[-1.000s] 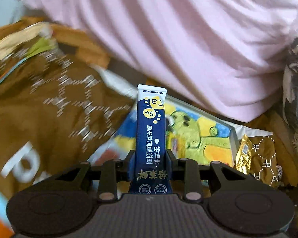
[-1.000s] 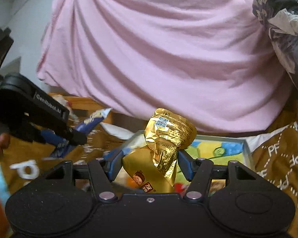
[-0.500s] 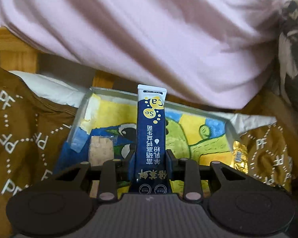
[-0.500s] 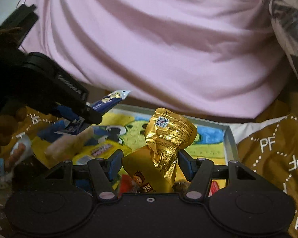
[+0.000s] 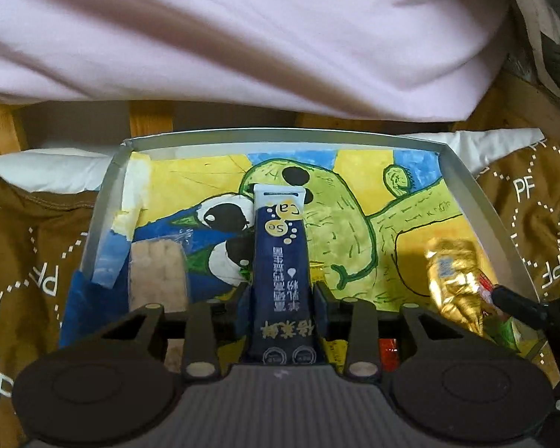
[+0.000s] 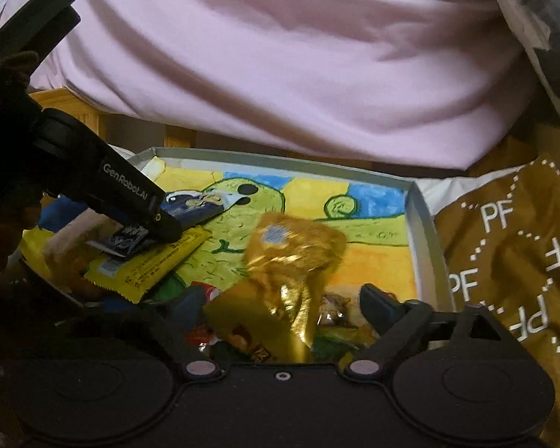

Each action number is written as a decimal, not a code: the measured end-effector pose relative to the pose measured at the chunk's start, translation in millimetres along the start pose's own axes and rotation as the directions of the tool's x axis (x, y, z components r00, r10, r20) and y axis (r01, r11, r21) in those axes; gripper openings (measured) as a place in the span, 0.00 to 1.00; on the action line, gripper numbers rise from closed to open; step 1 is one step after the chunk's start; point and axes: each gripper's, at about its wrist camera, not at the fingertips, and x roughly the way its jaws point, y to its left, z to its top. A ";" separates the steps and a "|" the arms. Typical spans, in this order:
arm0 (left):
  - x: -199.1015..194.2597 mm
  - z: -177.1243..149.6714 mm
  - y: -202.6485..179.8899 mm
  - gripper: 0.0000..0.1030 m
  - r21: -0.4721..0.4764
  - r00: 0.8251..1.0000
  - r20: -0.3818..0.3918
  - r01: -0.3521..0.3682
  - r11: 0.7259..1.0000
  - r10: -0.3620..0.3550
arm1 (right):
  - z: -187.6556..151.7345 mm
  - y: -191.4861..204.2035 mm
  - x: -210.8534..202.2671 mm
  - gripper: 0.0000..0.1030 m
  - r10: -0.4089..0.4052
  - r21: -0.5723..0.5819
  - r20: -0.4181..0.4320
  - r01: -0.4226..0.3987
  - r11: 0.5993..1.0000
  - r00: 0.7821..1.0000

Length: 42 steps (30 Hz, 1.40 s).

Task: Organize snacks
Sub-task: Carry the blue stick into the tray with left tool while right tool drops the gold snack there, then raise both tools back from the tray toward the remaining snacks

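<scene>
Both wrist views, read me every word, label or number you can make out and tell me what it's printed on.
"GenRobot.AI": side of the left claw.
"PF", repeated: brown cloth beside the tray.
"Ca" and "Se": blue stick packet; its Chinese lines read upside down, unclear.
Yellow packet print and gold packet label: too small or blurred.

"Ca" and "Se" are read in yellow bubbles on the navy sachet (image 5: 282,276) pinched straight ahead of the left tool. "GenRobot.AI" is printed on the left gripper (image 6: 160,220). "PF" is repeated across the brown fabric (image 6: 511,246) alongside.
</scene>
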 end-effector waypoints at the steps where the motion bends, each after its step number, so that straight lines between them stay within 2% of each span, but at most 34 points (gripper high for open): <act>1: -2.5 -0.9 0.7 0.42 -0.014 1.000 0.004 0.001 1.000 -0.001 | 0.7 0.8 -2.0 0.91 0.000 -0.004 0.007 0.000 1.000 1.000; 7: -29.8 -8.1 4.3 0.60 -0.083 0.997 0.068 -0.017 0.996 0.023 | 4.3 5.1 -17.7 0.97 -0.018 -0.037 0.056 0.020 0.999 0.998; 9: -44.9 -13.1 5.4 0.73 -0.107 0.994 0.106 -0.027 0.994 0.038 | 7.6 5.0 -25.2 0.99 -0.020 -0.027 0.075 0.022 0.999 0.997; 10: -53.1 -15.4 5.2 0.76 -0.112 0.991 0.126 -0.035 0.993 0.049 | 9.8 5.1 -30.0 0.99 -0.024 -0.015 0.088 0.025 1.000 0.996; 15: -104.1 -28.9 4.9 0.93 -0.116 0.961 0.249 -0.089 0.989 0.116 | 23.3 5.5 -54.6 0.99 -0.029 0.049 0.146 0.022 0.999 0.989; 17: -123.5 -33.4 4.1 0.96 -0.120 0.946 0.288 -0.115 0.986 0.146 | 28.9 8.5 -66.3 0.99 -0.021 0.051 0.165 0.013 0.999 0.986; 23: -179.9 -49.1 0.9 0.99 -0.111 0.897 0.388 -0.183 0.977 0.212 | 40.0 22.7 -112.4 0.99 -0.010 0.053 0.224 -0.002 0.999 0.974; 30: -226.3 -79.9 6.7 1.00 -0.095 0.877 0.412 -0.227 0.969 0.245 | 32.8 45.2 -165.1 0.99 0.008 0.071 0.264 -0.028 0.997 0.965; 33: -239.4 -100.0 11.9 1.00 -0.093 0.877 0.403 -0.244 0.965 0.260 | 24.4 60.0 -182.7 0.99 0.021 0.074 0.270 -0.043 0.996 0.963; 35: -245.1 -113.7 15.4 1.00 -0.076 0.887 0.379 -0.254 0.964 0.264 | 17.7 68.9 -192.7 0.99 0.043 0.073 0.271 -0.065 0.995 0.962; 40: -258.2 -152.8 21.5 1.00 -0.037 0.885 0.363 -0.299 0.954 0.292 | 3.0 93.6 -214.2 0.99 0.105 0.030 0.226 -0.115 0.993 0.968; 42: -258.2 -166.4 23.5 1.00 -0.016 0.892 0.340 -0.311 0.950 0.298 | -1.7 101.7 -221.8 0.99 0.123 0.023 0.206 -0.130 0.991 0.971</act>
